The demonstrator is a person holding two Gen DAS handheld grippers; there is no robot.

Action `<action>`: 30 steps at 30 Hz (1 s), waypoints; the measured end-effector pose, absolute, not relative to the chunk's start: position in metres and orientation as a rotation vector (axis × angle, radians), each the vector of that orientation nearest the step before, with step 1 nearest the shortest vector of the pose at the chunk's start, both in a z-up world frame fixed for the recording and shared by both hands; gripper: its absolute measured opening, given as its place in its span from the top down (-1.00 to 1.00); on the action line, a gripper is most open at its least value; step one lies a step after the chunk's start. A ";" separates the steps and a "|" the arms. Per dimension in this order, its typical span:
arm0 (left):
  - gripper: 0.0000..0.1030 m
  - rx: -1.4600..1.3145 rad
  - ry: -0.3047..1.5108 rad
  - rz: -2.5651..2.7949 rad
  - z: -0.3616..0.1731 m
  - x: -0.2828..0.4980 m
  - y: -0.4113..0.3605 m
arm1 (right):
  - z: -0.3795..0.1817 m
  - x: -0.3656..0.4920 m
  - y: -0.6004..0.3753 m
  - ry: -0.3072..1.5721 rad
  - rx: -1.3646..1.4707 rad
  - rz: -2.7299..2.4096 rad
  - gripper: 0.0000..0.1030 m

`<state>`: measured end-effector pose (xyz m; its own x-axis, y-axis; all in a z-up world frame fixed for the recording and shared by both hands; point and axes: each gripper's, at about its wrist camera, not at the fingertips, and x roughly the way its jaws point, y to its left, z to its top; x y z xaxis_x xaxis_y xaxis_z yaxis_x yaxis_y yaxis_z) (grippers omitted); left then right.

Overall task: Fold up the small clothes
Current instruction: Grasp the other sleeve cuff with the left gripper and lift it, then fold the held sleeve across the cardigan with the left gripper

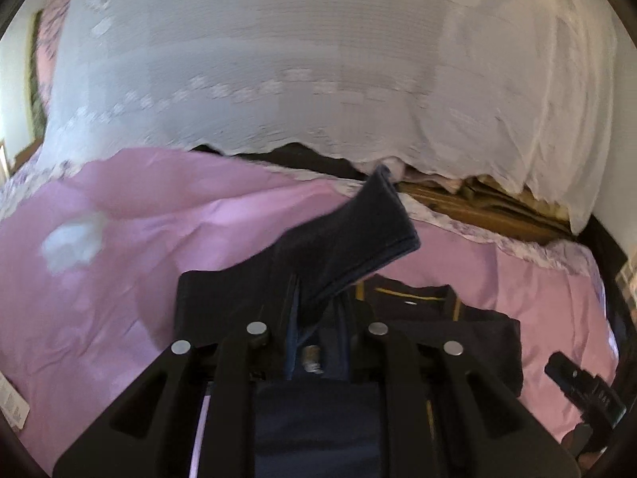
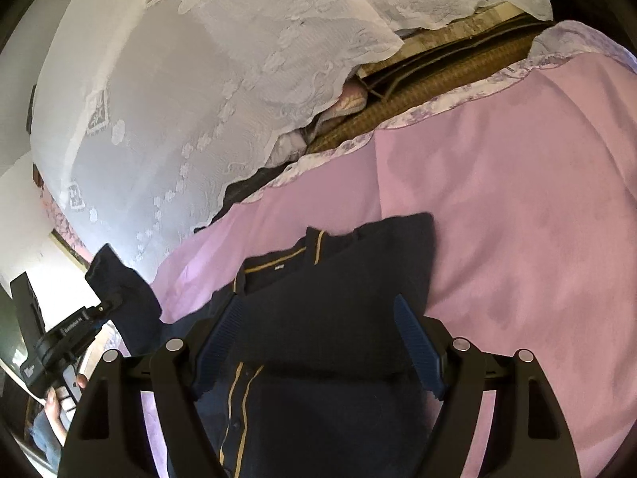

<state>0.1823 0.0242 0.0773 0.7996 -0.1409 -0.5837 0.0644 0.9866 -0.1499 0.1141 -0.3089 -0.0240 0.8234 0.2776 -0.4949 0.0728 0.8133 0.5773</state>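
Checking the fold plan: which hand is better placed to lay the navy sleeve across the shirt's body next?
Left. The left gripper is already shut on the navy sleeve, lifted off the pink bedsheet. The right gripper is open, holding nothing, over the navy shirt with yellow trim.

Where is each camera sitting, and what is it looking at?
Left wrist: on the left gripper, shut on the navy top's sleeve, facing the lace cover.
Right wrist: on the open right gripper, above the navy top; a hand shows.
Both show the pink sheet.
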 end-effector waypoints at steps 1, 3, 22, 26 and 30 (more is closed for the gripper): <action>0.70 -0.117 0.637 -0.135 0.076 0.183 0.014 | -0.025 0.116 -0.315 0.604 0.639 0.114 -0.52; 0.70 -0.110 0.648 -0.163 0.067 0.186 0.000 | -0.029 0.115 -0.322 0.611 0.670 0.108 -0.52; 0.79 -0.012 0.764 -0.333 0.010 0.188 -0.083 | -0.054 0.124 -0.310 0.695 0.886 0.305 -0.52; -0.11 0.106 0.849 -0.342 -0.021 0.183 -0.106 | -0.060 0.127 -0.307 0.719 0.939 0.362 -0.52; -0.37 0.103 0.822 -0.326 -0.019 0.174 -0.090 | -0.061 0.127 -0.305 0.728 0.938 0.356 -0.43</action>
